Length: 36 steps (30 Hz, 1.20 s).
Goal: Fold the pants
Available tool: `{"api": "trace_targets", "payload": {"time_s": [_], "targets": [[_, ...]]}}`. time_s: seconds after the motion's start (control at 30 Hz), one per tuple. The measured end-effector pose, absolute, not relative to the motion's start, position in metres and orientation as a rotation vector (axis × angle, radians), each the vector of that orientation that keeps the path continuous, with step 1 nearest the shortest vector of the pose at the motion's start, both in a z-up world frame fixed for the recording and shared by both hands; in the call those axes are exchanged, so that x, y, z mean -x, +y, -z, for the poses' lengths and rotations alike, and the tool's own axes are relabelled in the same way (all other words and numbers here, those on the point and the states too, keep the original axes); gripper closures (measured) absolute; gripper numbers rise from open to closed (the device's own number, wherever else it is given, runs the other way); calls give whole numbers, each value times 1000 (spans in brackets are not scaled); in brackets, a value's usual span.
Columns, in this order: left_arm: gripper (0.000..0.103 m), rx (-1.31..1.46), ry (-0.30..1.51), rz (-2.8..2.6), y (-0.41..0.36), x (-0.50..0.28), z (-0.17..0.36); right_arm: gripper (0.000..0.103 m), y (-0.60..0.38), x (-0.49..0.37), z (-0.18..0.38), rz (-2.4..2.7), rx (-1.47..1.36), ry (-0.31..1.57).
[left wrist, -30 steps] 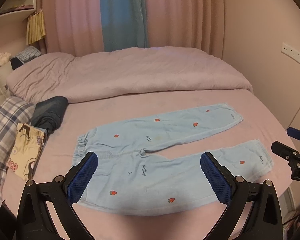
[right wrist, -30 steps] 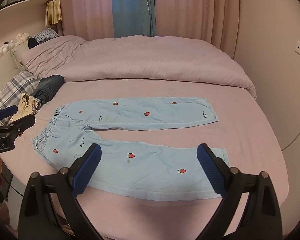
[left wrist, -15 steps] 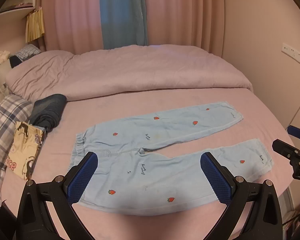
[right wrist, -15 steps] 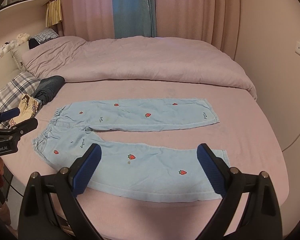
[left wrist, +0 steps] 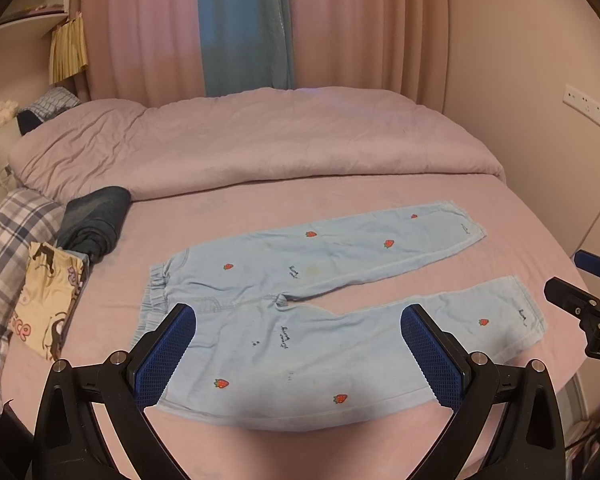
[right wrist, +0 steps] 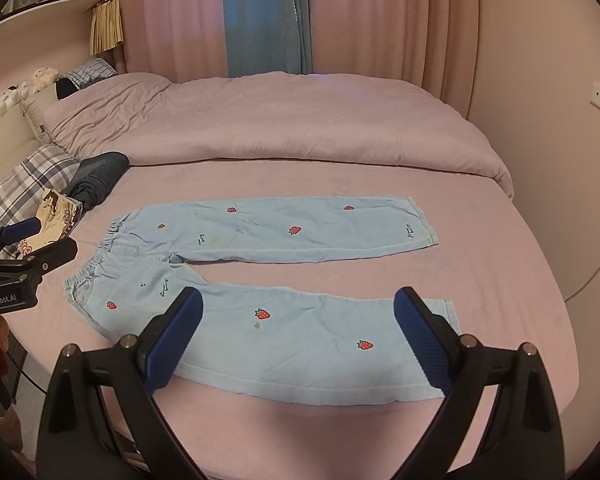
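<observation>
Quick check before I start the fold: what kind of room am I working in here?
Most likely a bedroom. The light blue pants lie spread flat on a bed with a pink sheet, a rumpled duvet is pushed to its far side, a plaid pillow sits at the left, and curtains hang behind.

Left tongs (left wrist: 298, 354): black frame, silver screws, blue cross-hatched pads (left wrist: 164, 354). Right tongs (right wrist: 298, 338): identical build. White "GenRobot.AI" lettering shows on the left unit's black body in the right wrist view.

Light-blue strawberry-print pants (left wrist: 300, 312) flat, unfolded on pink bed, legs spread apart
</observation>
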<state>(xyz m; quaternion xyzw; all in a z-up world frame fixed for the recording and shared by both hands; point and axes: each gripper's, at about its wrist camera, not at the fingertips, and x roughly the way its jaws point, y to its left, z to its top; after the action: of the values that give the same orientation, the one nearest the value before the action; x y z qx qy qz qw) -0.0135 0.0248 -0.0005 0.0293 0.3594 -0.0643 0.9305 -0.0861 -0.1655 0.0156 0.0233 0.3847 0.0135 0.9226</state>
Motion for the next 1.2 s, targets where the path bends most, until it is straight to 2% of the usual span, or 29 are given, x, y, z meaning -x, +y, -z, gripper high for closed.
{"api": "trace_targets", "payload": {"time_s": [1.03,1.2], "targets": [[0,-62,751,144,20,10,8,6,-164,86,-15,-32,-46,792],[0,42,785,217,39,-3,20,6,-163,80,-6,-44,-56,812]]}}
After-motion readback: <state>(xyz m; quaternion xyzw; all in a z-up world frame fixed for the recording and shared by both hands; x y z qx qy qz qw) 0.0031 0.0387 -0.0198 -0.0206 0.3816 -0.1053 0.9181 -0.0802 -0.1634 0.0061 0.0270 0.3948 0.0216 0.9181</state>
